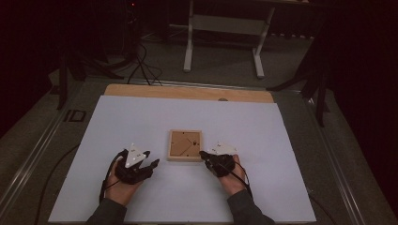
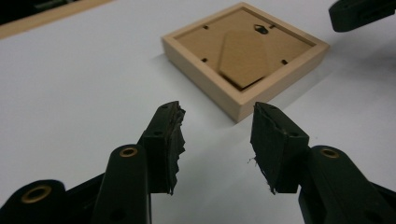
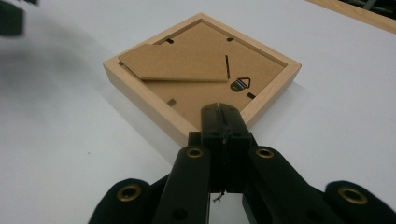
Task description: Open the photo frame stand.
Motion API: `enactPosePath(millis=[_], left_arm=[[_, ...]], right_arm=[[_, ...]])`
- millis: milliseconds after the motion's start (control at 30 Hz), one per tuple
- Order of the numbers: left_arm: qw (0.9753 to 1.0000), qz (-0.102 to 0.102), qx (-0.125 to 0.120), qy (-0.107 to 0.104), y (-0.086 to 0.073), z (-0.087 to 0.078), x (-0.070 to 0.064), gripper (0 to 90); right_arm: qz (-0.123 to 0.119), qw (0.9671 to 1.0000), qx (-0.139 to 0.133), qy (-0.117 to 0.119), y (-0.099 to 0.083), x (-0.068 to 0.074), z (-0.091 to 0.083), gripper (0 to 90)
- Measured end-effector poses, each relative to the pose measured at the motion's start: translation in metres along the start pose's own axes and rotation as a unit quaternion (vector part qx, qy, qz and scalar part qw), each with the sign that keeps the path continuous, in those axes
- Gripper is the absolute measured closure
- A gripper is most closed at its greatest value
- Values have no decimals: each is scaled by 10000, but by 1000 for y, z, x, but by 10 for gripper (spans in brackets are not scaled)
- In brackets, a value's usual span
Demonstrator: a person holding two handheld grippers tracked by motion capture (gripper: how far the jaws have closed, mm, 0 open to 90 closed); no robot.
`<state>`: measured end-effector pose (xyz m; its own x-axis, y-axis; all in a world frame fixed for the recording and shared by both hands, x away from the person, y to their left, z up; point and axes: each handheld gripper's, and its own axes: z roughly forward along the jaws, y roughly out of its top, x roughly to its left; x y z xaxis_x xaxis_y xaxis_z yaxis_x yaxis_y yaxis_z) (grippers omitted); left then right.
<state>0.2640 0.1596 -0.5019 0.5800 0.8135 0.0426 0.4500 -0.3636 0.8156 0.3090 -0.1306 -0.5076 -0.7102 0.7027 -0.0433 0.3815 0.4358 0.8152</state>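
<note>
Wooden frame (image 1: 185, 145) face-down on bench (image 1: 141, 117). Left hand-held gripper (image 1: 151, 158) wide apart, empty, frame just ahead. Right hand-held gripper (image 1: 202, 153) pressed closed, empty, tip at frame edge.

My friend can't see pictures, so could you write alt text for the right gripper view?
A square pale wooden picture frame lies face down on a white table, its brown cardboard stand showing. The black right tool, jaws closed together, points at its near corner.
</note>
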Motion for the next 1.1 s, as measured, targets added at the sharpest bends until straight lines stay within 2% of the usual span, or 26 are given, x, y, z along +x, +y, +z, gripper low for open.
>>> enactPosePath(millis=[133, 300, 467, 633, 767, 900, 1100], left_arm=[[9999, 7, 70, -115, 8, 11, -5, 525], [9995, 223, 92, -223, 20, 24, -11, 531], [9990, 264, 147, -317, 28, 34, -14, 553], [9987, 286, 286, -295, 31, 46, -13, 541], [9988, 216, 342, -261, 33, 53, -11, 522], [9990, 162, 285, -287, 37, 57, -13, 514], [9983, 280, 386, -336, 46, 67, -16, 498]], right_arm=[[33, 10000, 8, 64, 0, 0, 1, 898], [35, 9999, 108, 45, -2, -1, 7, 898], [69, 9999, 128, 16, -3, -1, 8, 898], [122, 9998, 130, 42, -4, -2, 11, 897], [136, 9998, 159, 78, -4, 0, 13, 898], [130, 9998, 141, 87, -4, -1, 14, 899], [135, 9998, 110, 113, -5, -2, 14, 899]])
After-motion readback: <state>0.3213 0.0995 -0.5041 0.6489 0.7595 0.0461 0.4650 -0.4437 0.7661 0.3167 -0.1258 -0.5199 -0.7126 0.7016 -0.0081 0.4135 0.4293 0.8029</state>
